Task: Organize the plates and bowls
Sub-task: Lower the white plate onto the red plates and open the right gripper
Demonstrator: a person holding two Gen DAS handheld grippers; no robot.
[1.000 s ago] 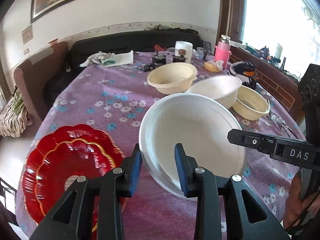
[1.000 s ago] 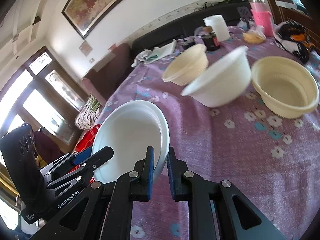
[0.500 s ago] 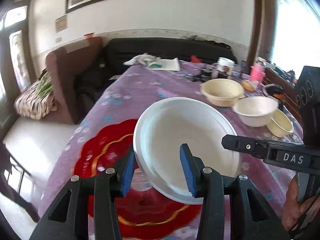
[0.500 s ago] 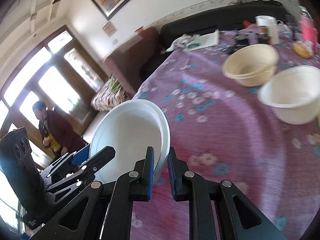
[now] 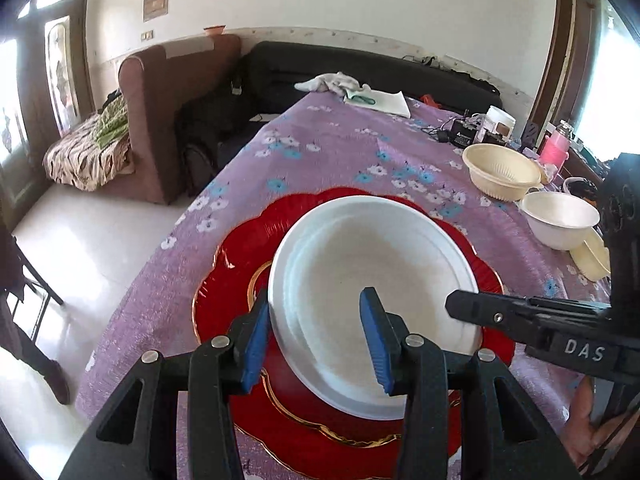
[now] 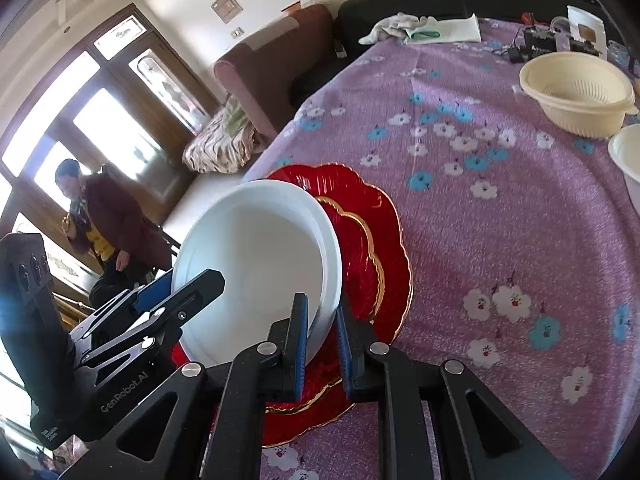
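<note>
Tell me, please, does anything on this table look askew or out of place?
Only the white plate: it sits tilted over the red plates, not flat, with the right gripper clamped on its rim and the left gripper astride the opposite edge. The bowls stand upright; I see nothing spilled or broken.

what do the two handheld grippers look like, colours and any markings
Both are black plastic with angular cut-out arms, silver screws and blue finger pads. The left gripper reads "GenRobot.AI" on its side in the right wrist view. The right gripper reads "DAS" in the left wrist view.
</note>
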